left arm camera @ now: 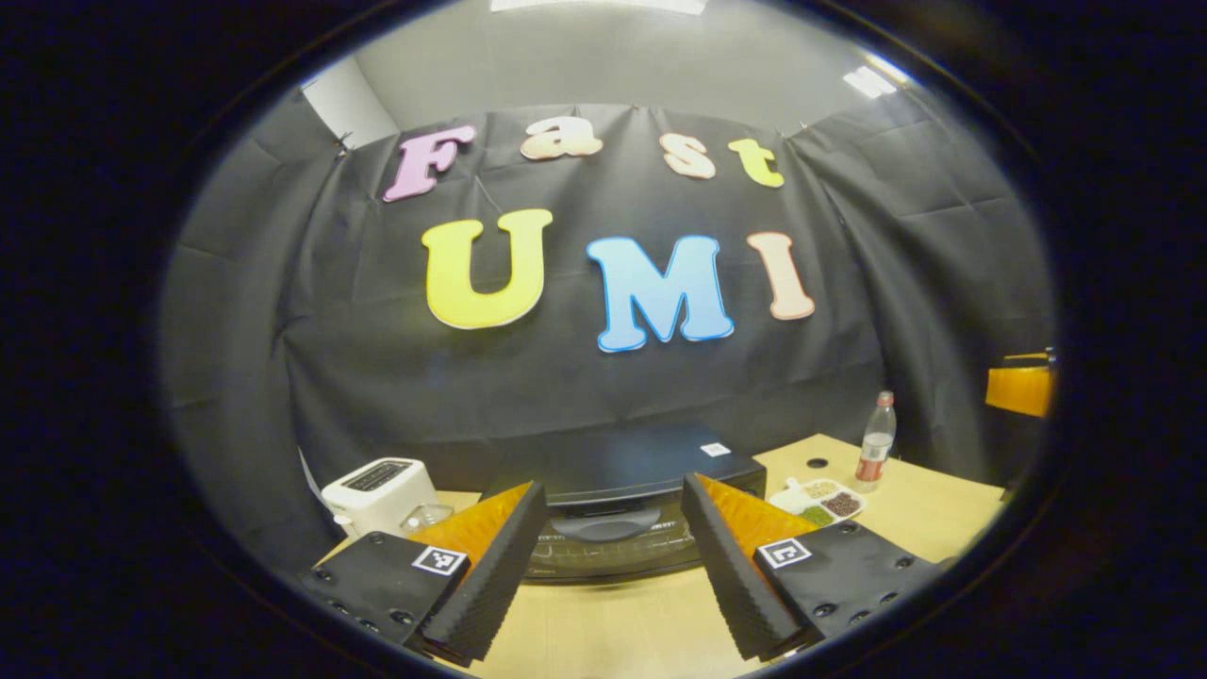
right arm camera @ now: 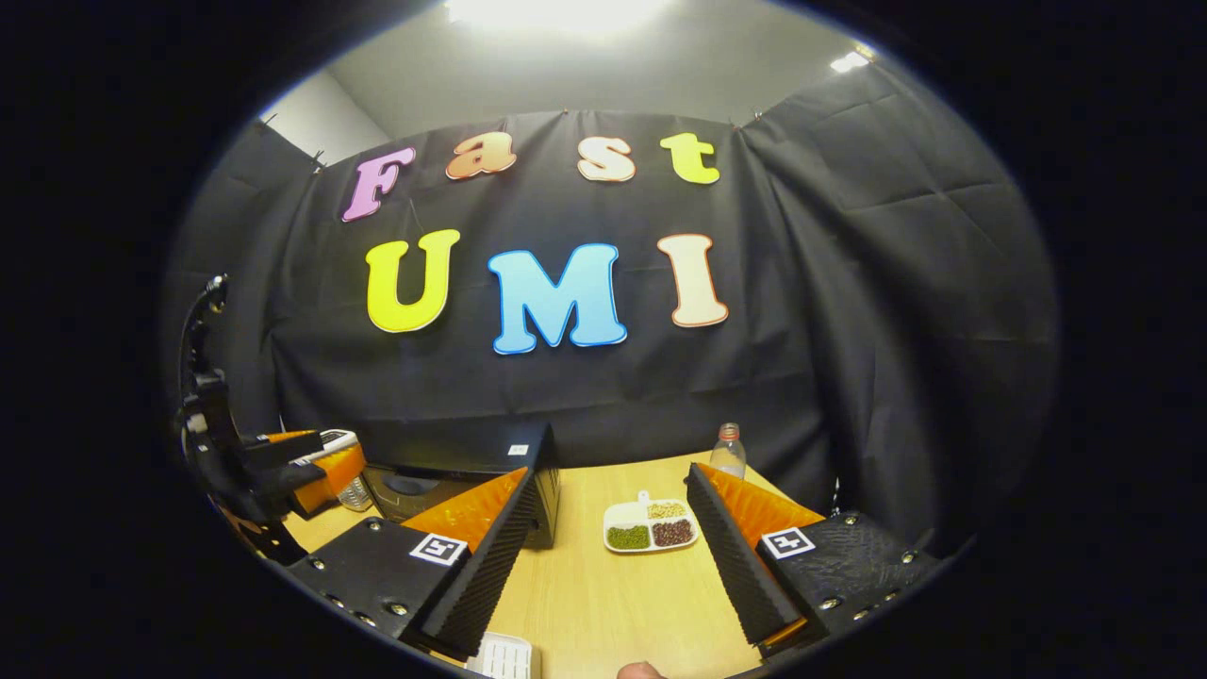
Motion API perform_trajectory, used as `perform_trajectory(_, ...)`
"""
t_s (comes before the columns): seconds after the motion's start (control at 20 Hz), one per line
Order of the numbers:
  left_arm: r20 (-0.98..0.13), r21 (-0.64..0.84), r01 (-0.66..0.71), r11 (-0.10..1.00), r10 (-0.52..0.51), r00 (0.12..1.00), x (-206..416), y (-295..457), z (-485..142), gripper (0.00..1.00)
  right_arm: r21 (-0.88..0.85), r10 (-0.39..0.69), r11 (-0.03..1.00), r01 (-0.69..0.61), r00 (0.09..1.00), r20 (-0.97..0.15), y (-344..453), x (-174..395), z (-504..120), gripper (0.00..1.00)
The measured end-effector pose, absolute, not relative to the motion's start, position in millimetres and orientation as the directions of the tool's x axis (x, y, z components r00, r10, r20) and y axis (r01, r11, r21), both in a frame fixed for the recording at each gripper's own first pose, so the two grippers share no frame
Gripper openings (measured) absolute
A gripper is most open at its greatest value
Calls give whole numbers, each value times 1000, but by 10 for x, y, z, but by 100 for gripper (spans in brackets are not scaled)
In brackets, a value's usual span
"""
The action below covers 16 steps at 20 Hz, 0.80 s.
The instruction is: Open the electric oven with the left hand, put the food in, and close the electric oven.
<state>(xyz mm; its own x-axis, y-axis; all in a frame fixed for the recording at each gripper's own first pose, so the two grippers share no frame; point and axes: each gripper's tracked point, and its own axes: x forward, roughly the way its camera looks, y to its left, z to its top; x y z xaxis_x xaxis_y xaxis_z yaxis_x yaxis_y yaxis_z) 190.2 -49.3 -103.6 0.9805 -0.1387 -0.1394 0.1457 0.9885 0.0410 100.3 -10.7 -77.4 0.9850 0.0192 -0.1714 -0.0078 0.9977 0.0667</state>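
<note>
1. A wooden desk (left arm camera: 905, 514) stands before a black cloth wall. Along its far edge, from left to right, are a white toaster (left arm camera: 379, 492), the black electric oven (left arm camera: 618, 495) with its door closed, the divided food tray (left arm camera: 818, 501) and a bottle (left arm camera: 876, 441) near the far right corner.
2. The left gripper (left arm camera: 613, 556) has its fingers wide apart and faces the oven handle (left arm camera: 605, 525). It should probably go straight forward, close on the middle of the handle, then pull downward slowly.
3. The right gripper (right arm camera: 608, 556), also with its fingers apart, holds nothing and points at the tray; it is better to keep it away from the door's path.
</note>
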Motion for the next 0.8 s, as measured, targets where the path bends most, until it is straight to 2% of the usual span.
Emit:
perform_trajectory(0.05,-128,30,130,991,-125,984,1807,-481,-935,100,60,29,998,-20,987,-161,-162,967,-708,97)
perform_trajectory(0.2,-115,-7,75,997,-75,991,1490,-425,-705,100,32,54,998,-50,991,-126,-320,816,-568,97)
perform_trajectory(0.25,-113,-13,55,998,-56,992,1375,-399,-649,96,29,62,998,-59,991,-120,-367,761,-529,97)
perform_trajectory(0.45,-108,-7,-13,1000,12,994,878,-360,-480,96,51,115,993,-109,985,-132,-520,525,-561,98)
perform_trajectory(0.6,-91,32,-34,999,37,995,552,-349,-337,91,60,127,991,-120,982,-138,-633,411,-588,98)
perform_trajectory(0.65,-91,39,-25,999,28,995,450,-370,-305,100,62,123,991,-115,983,-139,-704,352,-591,98)
perform_trajectory(0.8,-88,72,-33,997,39,995,235,-281,-218,100,66,116,992,-108,984,-136,-773,236,-507,98)
